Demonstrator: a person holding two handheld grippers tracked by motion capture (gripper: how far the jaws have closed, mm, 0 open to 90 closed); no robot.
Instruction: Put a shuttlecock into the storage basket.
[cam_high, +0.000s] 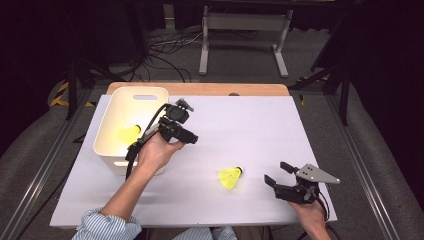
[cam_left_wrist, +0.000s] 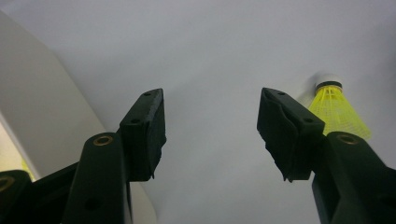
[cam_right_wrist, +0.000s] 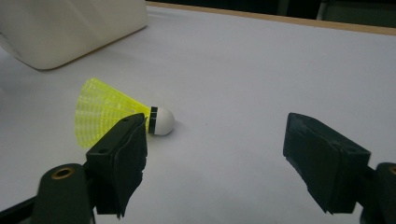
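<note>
The right gripper (cam_high: 278, 173) sits nearest the person, its jaws spread with nothing between them. Just ahead of it and slightly to its left lies the yellow plastic shuttlecock with a white cork tip (cam_right_wrist: 122, 112), on its side on the white table surface (cam_high: 260, 125), untouched by either pad.

Farther off, the left gripper (cam_high: 192, 138) hovers beside the cream rectangular plastic bin (cam_high: 116, 107), jaws likewise released and empty. Behind that gripper, inside the bin, a second yellow shuttlecock (cam_high: 129, 133) rests on the floor of the container.

Judging by this, the work looks about half done: one shuttlecock is binned, and the one on the table remains to be picked up and dropped in.
</note>
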